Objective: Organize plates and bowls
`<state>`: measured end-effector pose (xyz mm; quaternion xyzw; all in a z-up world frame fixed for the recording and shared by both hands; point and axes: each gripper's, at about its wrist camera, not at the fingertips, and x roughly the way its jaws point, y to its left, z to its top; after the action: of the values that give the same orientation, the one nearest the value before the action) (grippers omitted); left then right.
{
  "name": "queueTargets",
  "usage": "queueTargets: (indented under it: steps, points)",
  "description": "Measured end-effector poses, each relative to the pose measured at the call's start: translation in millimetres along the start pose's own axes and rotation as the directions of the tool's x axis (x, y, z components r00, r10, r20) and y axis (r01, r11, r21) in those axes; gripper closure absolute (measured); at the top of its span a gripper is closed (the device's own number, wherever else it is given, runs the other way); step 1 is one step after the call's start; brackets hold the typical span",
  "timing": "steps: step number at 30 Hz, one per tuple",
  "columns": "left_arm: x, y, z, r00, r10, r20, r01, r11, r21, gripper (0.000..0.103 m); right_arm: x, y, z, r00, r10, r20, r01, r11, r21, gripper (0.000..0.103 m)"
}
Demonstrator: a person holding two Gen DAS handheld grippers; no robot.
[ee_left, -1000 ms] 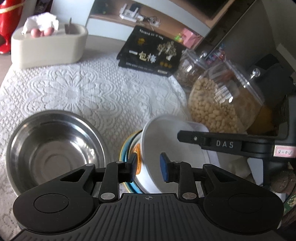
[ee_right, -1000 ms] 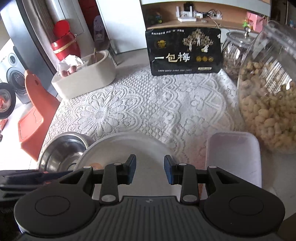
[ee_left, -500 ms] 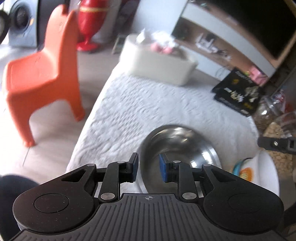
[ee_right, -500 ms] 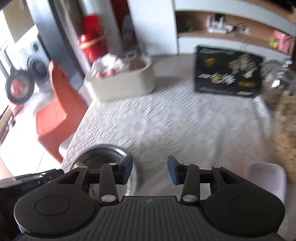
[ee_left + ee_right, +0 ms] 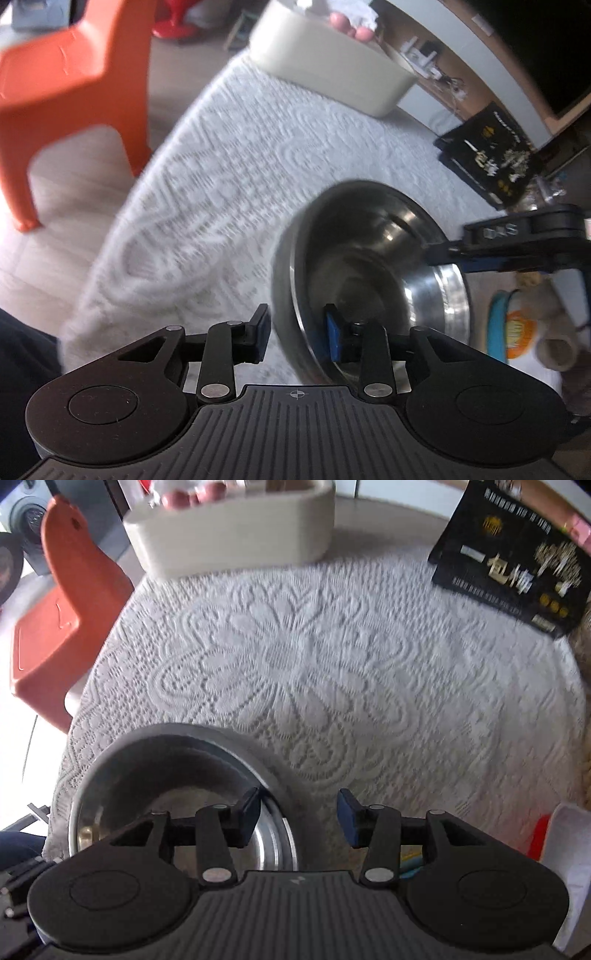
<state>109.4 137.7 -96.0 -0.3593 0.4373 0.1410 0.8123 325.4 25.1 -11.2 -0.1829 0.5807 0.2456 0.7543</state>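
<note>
Both grippers are pitched steeply down, moved from the plates to the steel bowl (image 5: pixel 373 280). The left gripper (image 5: pixel 297 334) fingers, just opened wider, straddle its rim unclamped; the right gripper (image 5: pixel 297 818) fingers likewise.

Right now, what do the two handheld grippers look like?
Both are matte black plastic. The left gripper and the right gripper each have a ribbed body, round side discs, silver pivot pins and blue finger pads. The right one's side reads DAS. No cables or sleeves are visible.
</note>
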Motion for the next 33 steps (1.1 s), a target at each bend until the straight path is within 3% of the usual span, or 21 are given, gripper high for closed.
queueTargets:
  steps: [3,7,10,25,29,33]
  points:
    - [4.8,3.5,-0.5,1.000,-0.026,-0.017,0.026,1.000,-0.015,0.068,11.8,6.3,2.6,0.999,-0.007,-0.040,0.007,1.000,0.005,0.058]
    - [5.1,15.7,2.7,0.995,-0.092,-0.037,0.090,0.994,-0.060,0.069,24.4,18.1,4.4,0.997,-0.032,-0.077,0.032,0.999,-0.007,0.045]
    - [6.6,21.4,6.7,0.991,-0.123,-0.051,0.119,0.990,-0.073,0.069,26.1,22.8,4.4,0.995,-0.054,-0.082,0.055,0.998,0.010,0.044]
    - [6.1,32.2,25.3,0.994,-0.110,-0.014,0.108,0.992,-0.067,0.069,25.3,30.5,-1.9,0.996,-0.024,-0.083,0.026,0.999,0.021,0.044]
    - [-13.3,27.1,28.4,0.996,-0.041,0.076,0.045,0.998,-0.040,0.069,11.9,20.0,-1.8,0.999,0.020,-0.036,-0.018,0.998,0.053,0.045]
    - [-51.2,14.6,34.0,0.977,0.039,0.209,-0.035,0.999,-0.024,0.069,-26.8,8.8,-7.9,0.993,0.054,0.103,-0.059,0.997,0.048,0.045]
